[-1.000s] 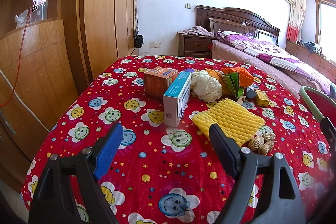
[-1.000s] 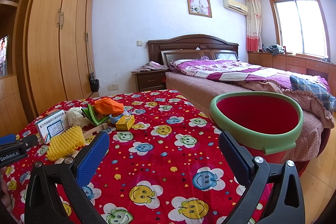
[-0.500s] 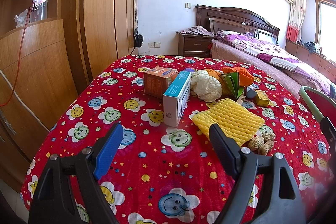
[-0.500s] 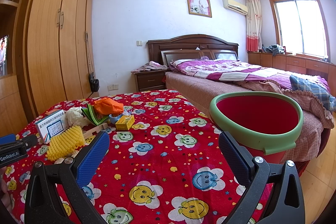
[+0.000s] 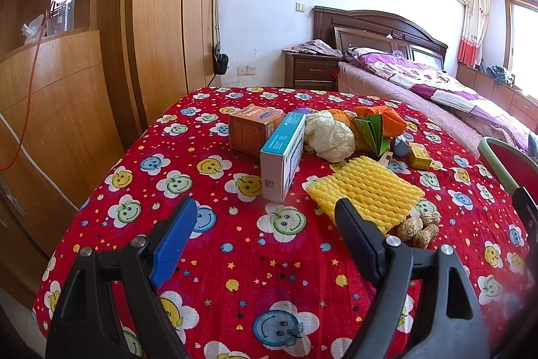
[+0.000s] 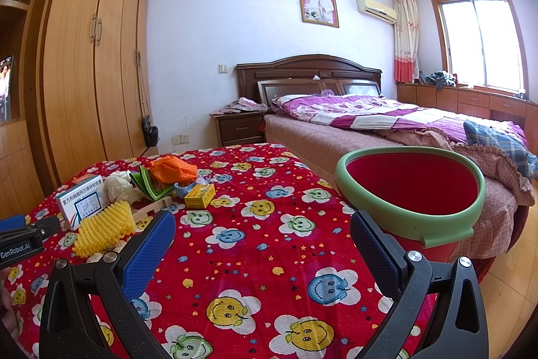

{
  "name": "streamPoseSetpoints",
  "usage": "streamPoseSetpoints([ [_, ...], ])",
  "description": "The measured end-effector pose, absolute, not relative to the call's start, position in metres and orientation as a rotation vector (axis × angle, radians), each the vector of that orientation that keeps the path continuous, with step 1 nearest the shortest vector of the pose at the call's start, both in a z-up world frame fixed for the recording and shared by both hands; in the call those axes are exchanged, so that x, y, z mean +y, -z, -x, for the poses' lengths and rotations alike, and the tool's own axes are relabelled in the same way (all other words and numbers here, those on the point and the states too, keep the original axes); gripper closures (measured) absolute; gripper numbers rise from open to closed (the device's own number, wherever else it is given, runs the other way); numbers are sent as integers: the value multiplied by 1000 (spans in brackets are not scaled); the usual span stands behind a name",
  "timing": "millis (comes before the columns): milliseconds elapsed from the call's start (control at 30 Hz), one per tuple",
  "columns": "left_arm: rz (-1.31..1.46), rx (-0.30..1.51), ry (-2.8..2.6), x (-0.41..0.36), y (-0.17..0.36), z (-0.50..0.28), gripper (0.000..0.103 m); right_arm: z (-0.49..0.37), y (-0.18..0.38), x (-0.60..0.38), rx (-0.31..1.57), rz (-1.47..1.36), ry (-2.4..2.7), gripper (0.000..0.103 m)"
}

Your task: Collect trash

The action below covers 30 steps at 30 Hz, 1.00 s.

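At twelve o'clock of the wide-open, empty left tool, the white box stood graspable; the right tool gaped empty beside the bin.

"GenRobot.AI" on left tool, Chinese characters on white-teal box
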State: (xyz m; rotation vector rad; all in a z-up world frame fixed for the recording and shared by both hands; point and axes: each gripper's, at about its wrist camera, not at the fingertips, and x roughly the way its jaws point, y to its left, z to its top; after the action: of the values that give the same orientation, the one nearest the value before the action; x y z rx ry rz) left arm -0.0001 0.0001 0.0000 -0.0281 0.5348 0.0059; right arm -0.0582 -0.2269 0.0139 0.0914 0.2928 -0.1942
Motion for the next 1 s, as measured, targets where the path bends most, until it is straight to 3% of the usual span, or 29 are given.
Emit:
streamPoseSetpoints([
  [667, 33, 541, -7, 0, 0, 0, 18, 57, -14, -227, 302, -94, 194, 0],
  [1000, 34, 608, 25, 5, -3, -15, 19, 35, -19, -228, 436, -107, 129, 0],
])
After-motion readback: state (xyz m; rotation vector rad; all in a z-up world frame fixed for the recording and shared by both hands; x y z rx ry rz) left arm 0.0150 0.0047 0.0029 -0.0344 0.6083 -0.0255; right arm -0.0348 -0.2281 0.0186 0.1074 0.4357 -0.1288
